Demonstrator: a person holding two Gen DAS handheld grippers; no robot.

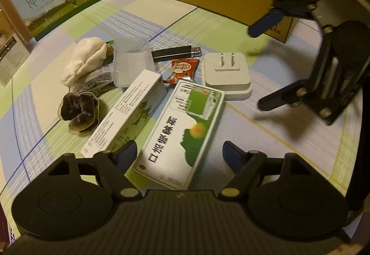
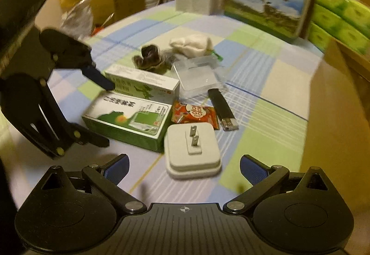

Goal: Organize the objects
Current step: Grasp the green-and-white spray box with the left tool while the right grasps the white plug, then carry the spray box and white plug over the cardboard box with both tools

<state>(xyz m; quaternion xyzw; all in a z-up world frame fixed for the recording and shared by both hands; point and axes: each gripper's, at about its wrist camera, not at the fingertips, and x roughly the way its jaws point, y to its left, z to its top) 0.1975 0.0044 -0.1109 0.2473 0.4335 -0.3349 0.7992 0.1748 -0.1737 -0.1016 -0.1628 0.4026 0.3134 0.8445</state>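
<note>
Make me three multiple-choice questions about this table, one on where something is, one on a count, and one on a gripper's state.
1. Where is the red snack packet?
A. Between the black lighter and the green medicine box
B. Inside the clear box
C. On the white cloth

2. How many prongs stand on the white plug adapter?
A. One
B. Two
C. Three

3. The right gripper is:
A. Shut on the adapter
B. Open, holding nothing
C. Shut on the lighter

Answers: 1 A, it lies between them; 2 B, two metal blades show; 3 B, its fingers stand apart, touching nothing.
</note>
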